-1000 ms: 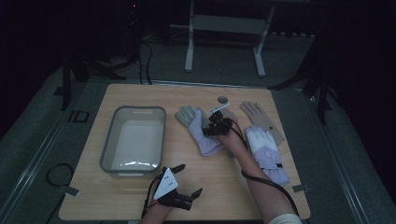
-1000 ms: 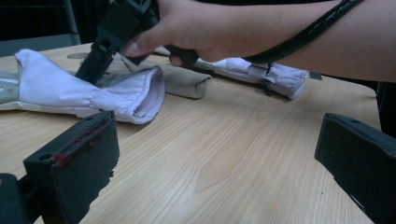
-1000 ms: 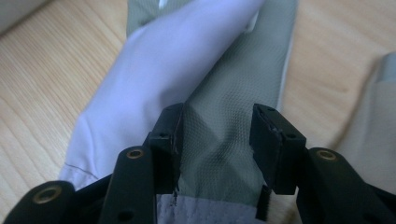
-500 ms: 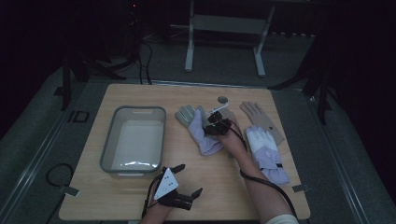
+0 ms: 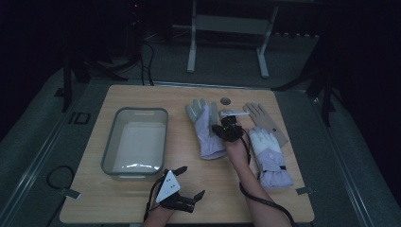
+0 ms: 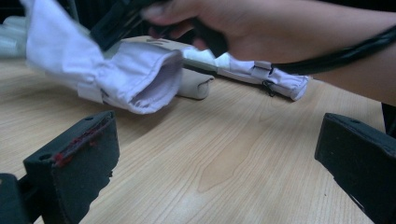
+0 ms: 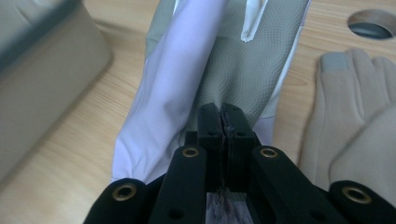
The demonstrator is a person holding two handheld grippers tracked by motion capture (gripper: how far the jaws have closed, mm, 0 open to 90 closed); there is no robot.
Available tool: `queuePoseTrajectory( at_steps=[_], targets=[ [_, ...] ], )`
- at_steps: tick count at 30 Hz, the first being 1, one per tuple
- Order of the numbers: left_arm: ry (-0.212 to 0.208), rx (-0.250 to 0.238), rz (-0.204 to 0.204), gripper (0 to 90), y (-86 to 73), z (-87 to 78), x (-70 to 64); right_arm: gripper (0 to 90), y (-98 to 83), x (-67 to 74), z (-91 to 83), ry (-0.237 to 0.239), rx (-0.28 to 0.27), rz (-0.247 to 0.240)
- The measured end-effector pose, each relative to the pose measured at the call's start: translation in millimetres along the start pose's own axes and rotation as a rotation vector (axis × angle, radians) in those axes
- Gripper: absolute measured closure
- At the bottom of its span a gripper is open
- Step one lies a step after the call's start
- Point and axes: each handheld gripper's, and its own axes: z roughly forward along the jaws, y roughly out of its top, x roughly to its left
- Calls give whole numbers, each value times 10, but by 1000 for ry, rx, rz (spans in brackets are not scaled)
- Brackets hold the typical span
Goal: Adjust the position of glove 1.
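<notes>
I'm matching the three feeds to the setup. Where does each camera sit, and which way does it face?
High view: above the near table edge, looking forward and down; both forearms, left tongs, right tongs, bin.
Left gripper view: low over the table, along its open jaws toward the lavender glove and right hand.
Right gripper view: along its shut jaws pinching that glove.
All three share the lavender glove.

The high view is dim: the room around is almost black and light falls only on the wooden table (image 5: 189, 189), with a pale glare in the grey tub (image 5: 135, 142). Both gripper views are brighter and warmer. In the left gripper view the hand (image 6: 224, 23) at the top is blurred; in the right gripper view the tub is out of focus
</notes>
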Motion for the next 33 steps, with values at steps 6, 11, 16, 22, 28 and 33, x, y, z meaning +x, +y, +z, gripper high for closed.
queuePoseTrajectory(
  at_steps=[6,11,16,22,28,33],
  targets=[
    [7,-6,7,0,-3,-2,-7,871,-175,122,-357,-18,-97,64],
    [6,-6,2,0,-2,-1,-6,871,-420,218,-551,-41,-116,76],
    [11,2,12,0,0,1,-14,871,-638,205,-597,-53,-115,144],
    [9,3,14,0,1,4,-13,870,-788,174,-424,-55,-72,182],
    [6,3,13,0,1,5,-11,858,-902,67,-238,-72,-45,219],
    [8,4,16,0,2,7,-16,760,-913,75,-207,-90,-34,184]
  ],
)
